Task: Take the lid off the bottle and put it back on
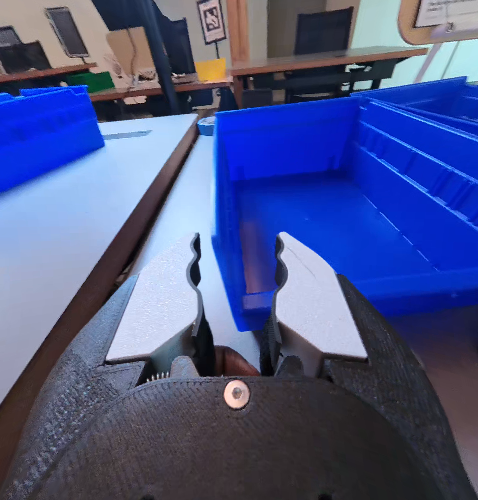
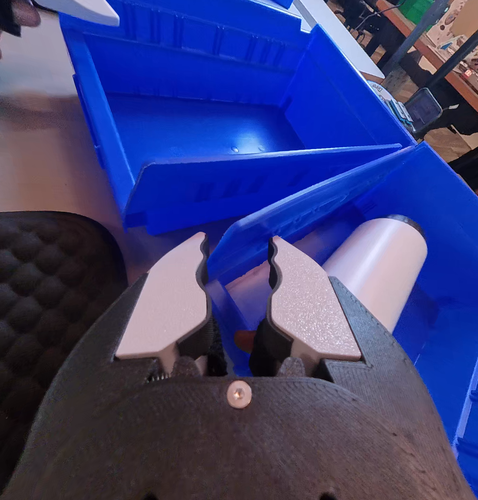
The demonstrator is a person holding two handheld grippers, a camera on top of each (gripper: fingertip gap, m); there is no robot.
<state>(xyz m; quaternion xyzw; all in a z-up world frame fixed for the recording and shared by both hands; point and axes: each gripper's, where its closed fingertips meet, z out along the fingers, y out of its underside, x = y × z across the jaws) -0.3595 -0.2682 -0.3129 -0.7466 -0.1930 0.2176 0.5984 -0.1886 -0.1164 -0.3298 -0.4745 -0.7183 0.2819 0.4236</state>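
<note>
A white bottle (image 2: 373, 273) lies on its side in the blue bin (image 2: 449, 243) at the right of the right wrist view, its far end dark-rimmed. My right gripper (image 2: 237, 243) is open and empty, just above the near left corner of that bin, with its right finger over the bottle's near end. No lid can be made out. My left gripper (image 1: 237, 240) is open and empty, low over the table beside the near left corner of an empty blue bin (image 1: 340, 216). The bottle is not in the left wrist view.
An empty blue bin (image 2: 205, 130) sits left of the bottle's bin. A black quilted mat (image 2: 43, 284) lies at the left. Another blue bin (image 1: 37, 140) stands far left on a second table; a dark gap (image 1: 151, 203) runs between tables. A blue tape roll (image 1: 205, 125) lies beyond.
</note>
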